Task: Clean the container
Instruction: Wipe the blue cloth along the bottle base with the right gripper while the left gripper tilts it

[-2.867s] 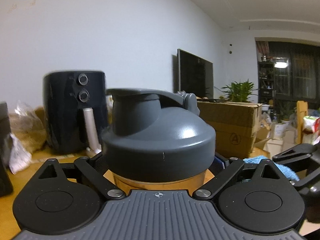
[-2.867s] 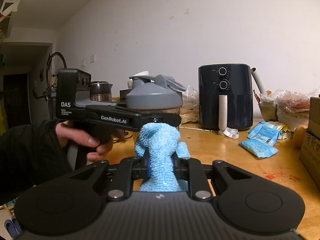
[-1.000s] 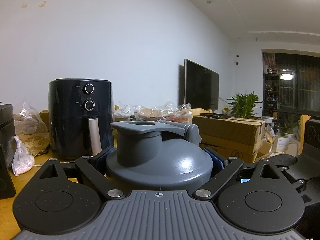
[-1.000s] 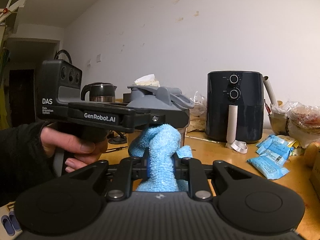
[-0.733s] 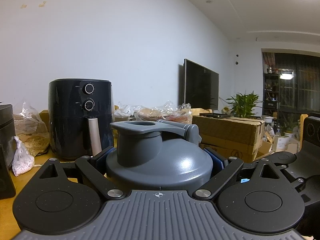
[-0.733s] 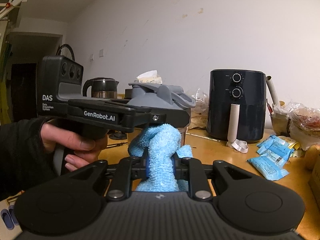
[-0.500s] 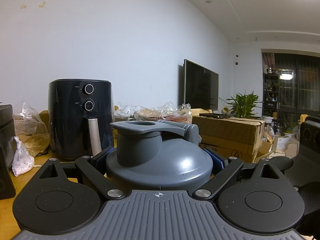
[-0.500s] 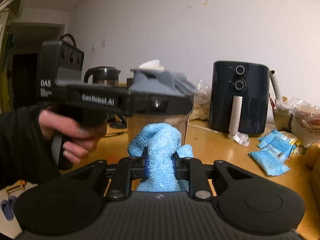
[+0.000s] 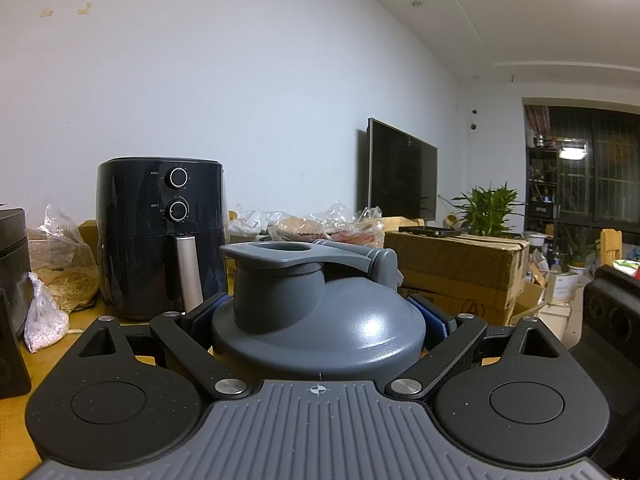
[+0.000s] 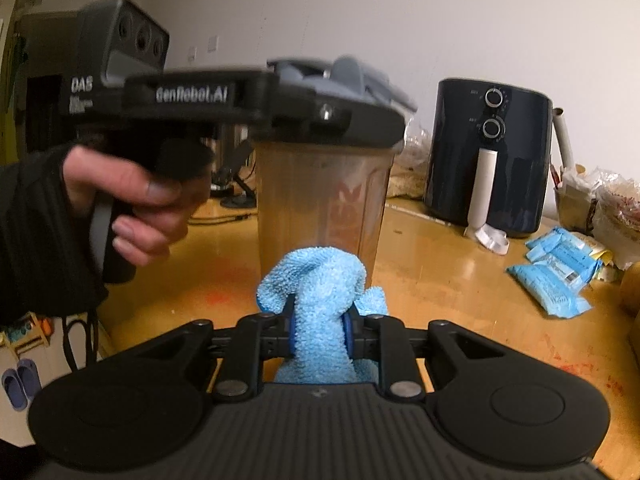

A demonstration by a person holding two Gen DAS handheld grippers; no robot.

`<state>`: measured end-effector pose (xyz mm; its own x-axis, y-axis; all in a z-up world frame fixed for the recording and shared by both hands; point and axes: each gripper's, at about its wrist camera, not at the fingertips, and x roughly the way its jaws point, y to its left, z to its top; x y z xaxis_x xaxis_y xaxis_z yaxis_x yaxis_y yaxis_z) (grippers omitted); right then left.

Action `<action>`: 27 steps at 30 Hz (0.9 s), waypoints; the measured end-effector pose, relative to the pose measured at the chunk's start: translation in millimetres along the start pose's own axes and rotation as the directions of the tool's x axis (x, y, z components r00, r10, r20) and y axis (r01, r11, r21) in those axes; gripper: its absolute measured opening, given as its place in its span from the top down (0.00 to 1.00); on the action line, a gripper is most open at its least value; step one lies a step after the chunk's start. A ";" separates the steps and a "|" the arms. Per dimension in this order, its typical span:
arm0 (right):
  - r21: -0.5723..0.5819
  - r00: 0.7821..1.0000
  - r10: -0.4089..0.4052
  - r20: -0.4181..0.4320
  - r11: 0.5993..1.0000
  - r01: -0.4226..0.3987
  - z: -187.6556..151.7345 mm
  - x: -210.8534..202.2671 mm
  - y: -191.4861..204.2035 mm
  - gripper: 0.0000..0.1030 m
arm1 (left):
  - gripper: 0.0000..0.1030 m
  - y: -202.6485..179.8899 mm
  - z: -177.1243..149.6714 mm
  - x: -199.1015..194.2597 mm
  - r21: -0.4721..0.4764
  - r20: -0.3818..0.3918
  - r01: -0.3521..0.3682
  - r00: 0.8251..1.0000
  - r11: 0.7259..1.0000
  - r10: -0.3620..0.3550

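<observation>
From the left wrist camera, far left, found a black box (image 9: 12, 300) at the frame edge, with clear plastic bags (image 9: 60, 256) beside it on the wooden table (image 9: 16, 420). Next, found a black air fryer (image 9: 160, 236) upright against the white wall. At centre, saw the left gripper (image 9: 320, 314) clenched on the shaker bottle, blue pads pressed to both sides of its grey lid (image 9: 320, 332), flip cap down. Behind and to the right, noted a dark television (image 9: 400, 172), a cardboard box (image 9: 452, 264) and a potted plant (image 9: 488, 208). From the right wrist camera, at left, saw a black sleeve (image 10: 36, 240) and a hand (image 10: 132, 200) wrapped round the handle of the left gripper (image 10: 340, 120), blurred, gripping at lid height. At centre, held upright, found the shaker bottle (image 10: 320, 200), its cloudy translucent body hanging below the clamp; could not tell whether its base met the table, being hidden. Directly in front of its lower wall, saw the blue cloth (image 10: 320, 292) bunched and pinched tight in the right gripper (image 10: 320, 332); could not tell whether cloth touched bottle. Further right, noted the air fryer (image 10: 488, 152) and blue packets (image 10: 556, 272) lying on the tabletop.
</observation>
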<state>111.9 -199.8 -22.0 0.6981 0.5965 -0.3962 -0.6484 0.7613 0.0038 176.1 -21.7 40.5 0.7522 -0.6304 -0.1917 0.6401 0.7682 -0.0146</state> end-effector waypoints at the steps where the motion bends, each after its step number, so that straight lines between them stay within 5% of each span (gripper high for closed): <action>1: -0.002 1.000 0.000 -0.010 1.000 0.000 -1.2 1.7 0.3 0.84 | 0.08 -0.2 0.1 0.0 0.000 0.000 0.000 1.000 1.000 0.000; 11: -0.026 0.995 0.002 -0.103 1.000 -0.004 -14.6 19.5 2.6 0.83 | 0.08 0.7 -0.9 -0.4 0.000 0.000 0.000 1.000 1.000 0.000; 27: -0.016 0.995 -0.001 -0.102 1.000 -0.001 -14.8 21.1 3.2 0.83 | 0.08 2.4 -2.0 -0.3 0.003 0.005 0.004 1.000 1.000 -0.004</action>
<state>120.0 -188.6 -43.9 0.6639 0.5671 -0.4875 -0.6540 0.7564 -0.0107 177.0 -19.5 38.5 0.7501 -0.6344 -0.1870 0.6439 0.7650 -0.0126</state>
